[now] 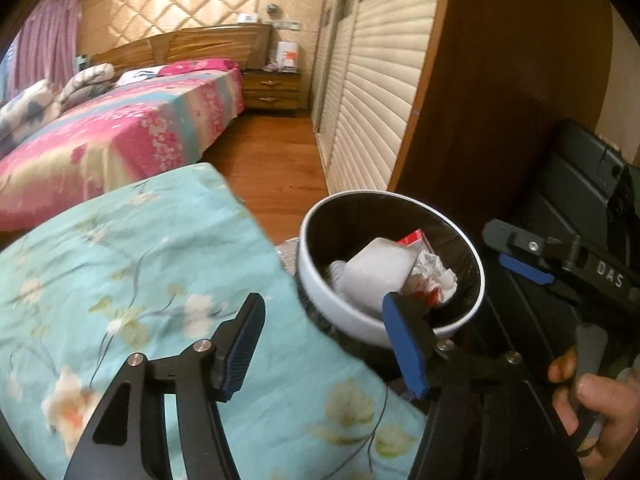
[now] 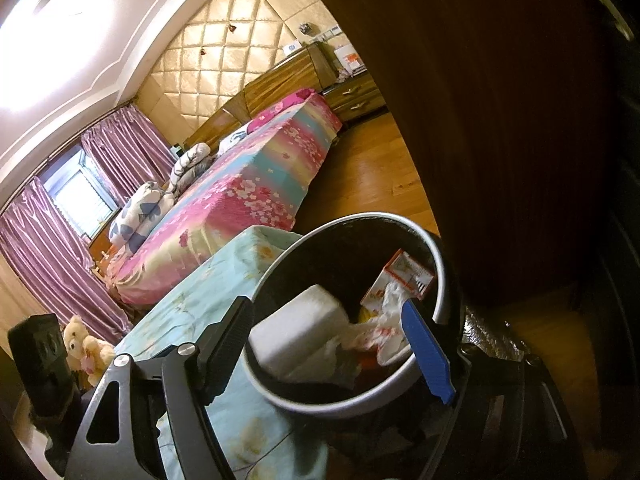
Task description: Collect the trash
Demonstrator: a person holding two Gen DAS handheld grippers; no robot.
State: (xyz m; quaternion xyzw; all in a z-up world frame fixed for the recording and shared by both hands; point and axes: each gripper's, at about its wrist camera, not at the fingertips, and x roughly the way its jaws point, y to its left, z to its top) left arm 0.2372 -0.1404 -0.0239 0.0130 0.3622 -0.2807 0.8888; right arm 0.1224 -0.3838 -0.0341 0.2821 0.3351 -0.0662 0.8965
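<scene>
A round white waste bin with a black inner liner [image 1: 390,276] is seen standing on the wooden floor [image 1: 272,160], just beside the corner of a pale turquoise floral bedspread [image 1: 132,280] and close to a dark brown wooden door panel [image 1: 500,100]. The left hand-held gripper [image 1: 326,350] is held with its jaws apart and nothing between them; one blue pad overlaps the bin's near rim in the view, the other is over the bedspread. The right hand-held gripper [image 2: 340,352] is likewise spread wide and empty, with the bin mouth framed between its pads. Inside the bin a white rectangular foam-like block [image 2: 298,334], crumpled white paper with red print [image 2: 384,328] and a red-and-white printed carton [image 2: 404,276] are visible. The step in hand is judged to be the release of trash into the bin; it would be done well if both grippers were lifted clear without the rim being caught, so that the bin is not tipped, and if the next piece were dropped over the open middle rather than near the edge. The bin is upright, its long axis vertical and its mouth pointing up. The white block lies tilted against the inner wall, its long axis slanting across the bin; the carton leans against the far wall. Whether more trash remains outside the bin cannot be told from these views.
</scene>
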